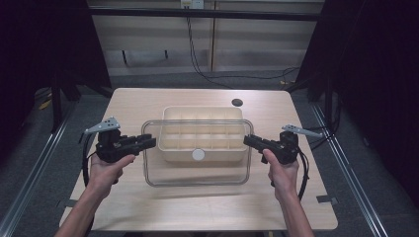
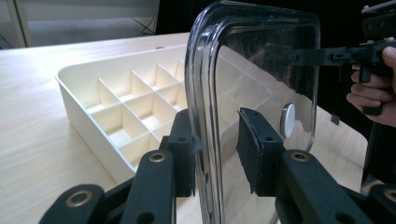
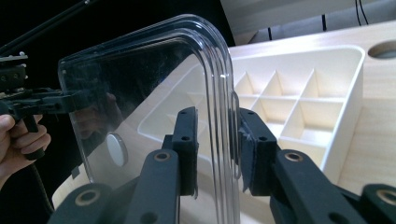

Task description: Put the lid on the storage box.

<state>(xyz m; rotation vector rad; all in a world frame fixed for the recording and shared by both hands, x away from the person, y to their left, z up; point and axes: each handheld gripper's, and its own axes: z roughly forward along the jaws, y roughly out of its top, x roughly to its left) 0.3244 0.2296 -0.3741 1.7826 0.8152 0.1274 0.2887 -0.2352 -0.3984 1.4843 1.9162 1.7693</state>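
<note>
Lid (image 1: 197,168) clear, edges faint | left gripper (image 1: 150,142), right gripper (image 1: 248,140) clamp its rims | tray (image 1: 170,148) partly veiled

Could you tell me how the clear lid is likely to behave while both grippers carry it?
The clear lid probably stays stiff: it spans left gripper to right gripper without sagging. Its glossy rim may slip in the pads. Thin plastic, likely light.

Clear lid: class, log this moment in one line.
left claw: gripping clear lid | right claw: gripping lid | lid: above divided tray
</note>
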